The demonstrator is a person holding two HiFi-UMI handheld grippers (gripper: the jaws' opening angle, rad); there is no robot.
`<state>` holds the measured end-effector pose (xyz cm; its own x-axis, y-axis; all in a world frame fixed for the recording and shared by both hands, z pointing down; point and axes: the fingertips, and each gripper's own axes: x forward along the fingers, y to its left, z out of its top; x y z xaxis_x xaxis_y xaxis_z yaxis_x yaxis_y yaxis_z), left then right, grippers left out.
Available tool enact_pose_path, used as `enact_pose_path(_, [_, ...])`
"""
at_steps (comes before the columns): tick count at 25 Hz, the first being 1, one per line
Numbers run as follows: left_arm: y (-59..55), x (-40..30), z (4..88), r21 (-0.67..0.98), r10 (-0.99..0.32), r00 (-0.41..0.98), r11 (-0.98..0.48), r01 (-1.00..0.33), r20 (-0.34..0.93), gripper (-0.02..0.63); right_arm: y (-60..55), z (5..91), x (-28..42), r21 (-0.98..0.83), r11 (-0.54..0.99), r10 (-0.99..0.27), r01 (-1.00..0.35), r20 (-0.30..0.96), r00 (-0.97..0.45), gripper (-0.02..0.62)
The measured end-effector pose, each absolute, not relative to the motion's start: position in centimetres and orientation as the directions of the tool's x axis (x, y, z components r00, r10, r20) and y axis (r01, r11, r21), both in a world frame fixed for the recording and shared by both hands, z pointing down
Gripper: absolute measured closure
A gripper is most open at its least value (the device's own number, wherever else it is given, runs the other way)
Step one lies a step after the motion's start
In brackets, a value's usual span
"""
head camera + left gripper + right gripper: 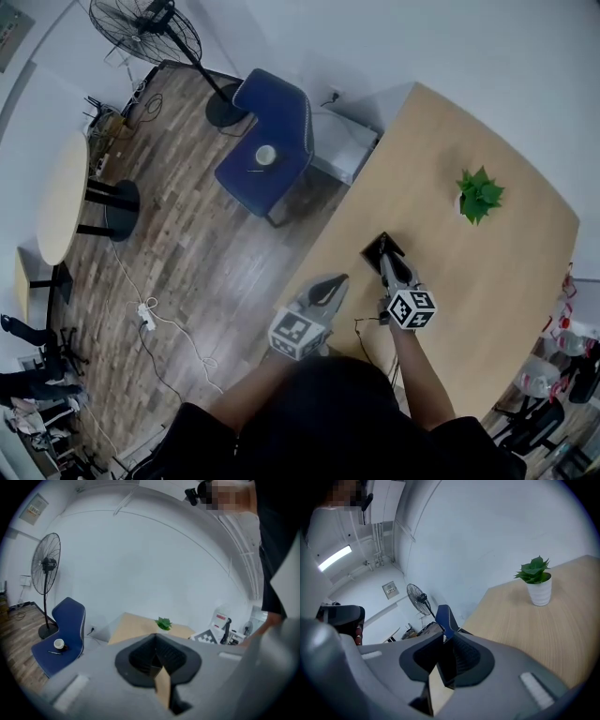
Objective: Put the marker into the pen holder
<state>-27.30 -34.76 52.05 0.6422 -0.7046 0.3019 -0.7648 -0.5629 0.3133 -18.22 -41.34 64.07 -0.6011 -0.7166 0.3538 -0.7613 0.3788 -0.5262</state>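
Pen holder (376,247) just beyond right tongs (385,261)

The scene is seen from overhead in the head view, steeply downward, with the table (487,309), the floor and both grippers taken in from well above. The left gripper (330,284) and the right gripper (385,253) are seen from behind. In each gripper view the camera is set close behind the jaws and aimed along them, slightly downward, so the lower frame is filled by the gripper's body. The left gripper view is faced across the table's end toward the wall. The right gripper view is tilted and faced along the tabletop. The plant (479,195), the chair (267,141) and the fan (145,28) are shared by all three views.
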Motion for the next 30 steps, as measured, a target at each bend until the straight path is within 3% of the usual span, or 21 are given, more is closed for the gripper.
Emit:
enact_pose_path(5, [-34.7,-28.0,50.5,0.306,-0.733,0.627,-0.552,-0.776,0.266,0.604,-39.2,62.7,-16.7,-0.453,0.335,-0.717,-0.826,0.446,-0.536,0.591])
enact_pose_path(8, [-35.1,-28.8,48.9,0.283,-0.756,0.611,-0.548,-0.787,0.236,0.604,-38.2,60.2,-16.0,-0.414,0.326,-0.739,-0.850,0.450,-0.502,0.592])
enact_pose_path(21, [-34.9,-31.5,40.5,0.258,-0.732,0.675,-0.638,-0.725,0.086,0.604,-31.9,43.8,-14.3,-0.188,0.180,-0.925,-0.965,0.301,-0.231,0.592])
enact_pose_path(30, [-34.0,-32.2,36.7,0.185,-0.659,0.751,-0.734,-0.653,0.036,0.604,-28.5,38.8,-13.9,-0.130,0.051,-0.971,-0.990,0.227,-0.079,0.592])
